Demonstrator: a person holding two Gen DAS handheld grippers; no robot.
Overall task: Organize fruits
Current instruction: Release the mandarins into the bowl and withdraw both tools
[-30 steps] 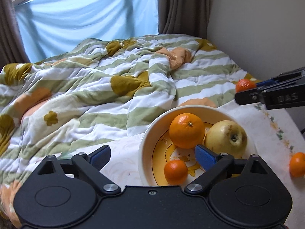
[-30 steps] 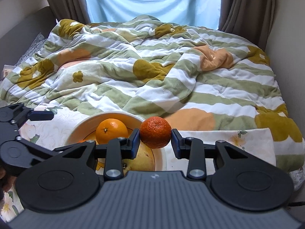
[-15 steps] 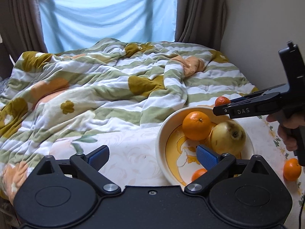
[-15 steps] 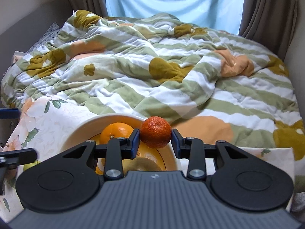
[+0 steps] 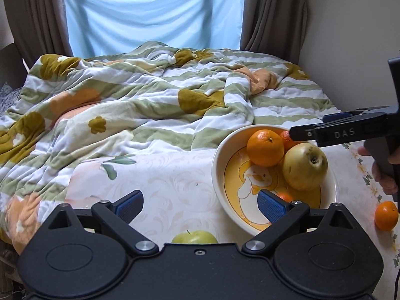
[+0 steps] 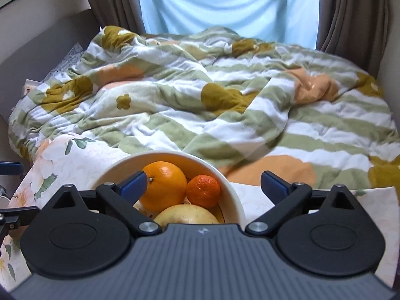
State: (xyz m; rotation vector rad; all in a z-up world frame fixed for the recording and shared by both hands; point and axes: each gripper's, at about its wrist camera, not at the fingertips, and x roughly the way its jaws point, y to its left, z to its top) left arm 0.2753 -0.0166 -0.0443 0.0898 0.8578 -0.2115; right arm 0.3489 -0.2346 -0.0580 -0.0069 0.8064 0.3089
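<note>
From the left wrist, the left gripper has its fingers wide apart and holds nothing. A green apple sits on the tablecloth just under it. The bowl holds a big orange, a pear and small mandarins. Another mandarin lies on the cloth to the right.

From the right wrist, the right gripper is spread wide and empty above the bowl. A small mandarin rests inside, touching the big orange and the pear.
</note>
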